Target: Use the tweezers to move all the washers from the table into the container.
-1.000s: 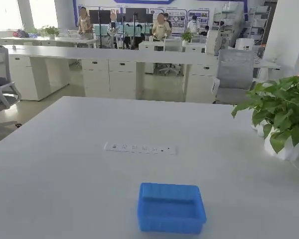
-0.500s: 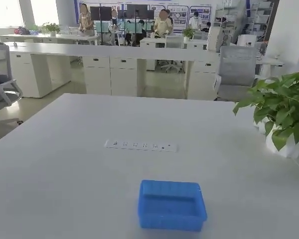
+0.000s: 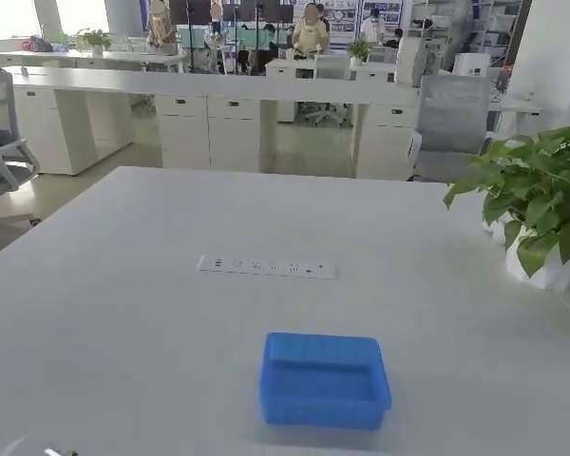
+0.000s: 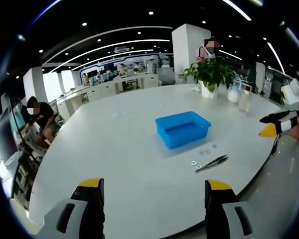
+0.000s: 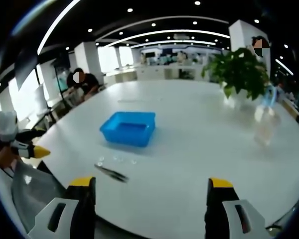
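Observation:
A blue container stands on the white table; it also shows in the left gripper view and the right gripper view. Small washers lie on the table just in front of it, with the thin metal tweezers beside them. The washers and tweezers lie the same way in the right gripper view. My left gripper is open, well short of the table's edge. Also open and holding nothing, my right gripper hangs back from the tweezers.
A white power strip lies beyond the container. A potted plant stands at the table's right side, with a clear bottle near it. Office desks, chairs and people are in the background.
The head view has tipped down a little. Nothing on the table has moved.

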### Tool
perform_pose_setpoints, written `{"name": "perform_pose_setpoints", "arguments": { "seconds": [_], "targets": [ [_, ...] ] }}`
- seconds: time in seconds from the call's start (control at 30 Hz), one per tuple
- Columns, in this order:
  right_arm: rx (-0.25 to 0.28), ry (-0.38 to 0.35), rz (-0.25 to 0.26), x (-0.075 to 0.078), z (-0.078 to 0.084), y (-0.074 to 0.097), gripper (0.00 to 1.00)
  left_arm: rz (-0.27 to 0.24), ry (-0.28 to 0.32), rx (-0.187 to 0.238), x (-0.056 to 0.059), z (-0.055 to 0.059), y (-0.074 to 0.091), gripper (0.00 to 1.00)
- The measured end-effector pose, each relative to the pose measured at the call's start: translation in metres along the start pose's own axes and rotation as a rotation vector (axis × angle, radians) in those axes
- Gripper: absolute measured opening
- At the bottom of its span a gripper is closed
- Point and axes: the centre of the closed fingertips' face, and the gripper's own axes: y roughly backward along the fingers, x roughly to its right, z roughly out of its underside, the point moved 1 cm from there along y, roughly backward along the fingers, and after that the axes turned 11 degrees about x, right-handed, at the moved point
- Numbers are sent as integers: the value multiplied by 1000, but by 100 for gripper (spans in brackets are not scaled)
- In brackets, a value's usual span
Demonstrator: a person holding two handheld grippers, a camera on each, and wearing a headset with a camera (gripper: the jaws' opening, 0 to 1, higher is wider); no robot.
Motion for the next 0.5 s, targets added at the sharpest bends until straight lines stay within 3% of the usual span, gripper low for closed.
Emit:
{"name": "perform_pose_setpoints", "arguments": {
  "seconds": [0.13, 0.5],
  "targets": [
    [-19, 16, -10, -3, 2, -2, 91, 48, -12, -3, 9, 0, -6, 76],
    [-85, 60, -56, -12, 11, -19, 88, 260, -128, -56, 44, -2, -39, 45]
  ]
}}
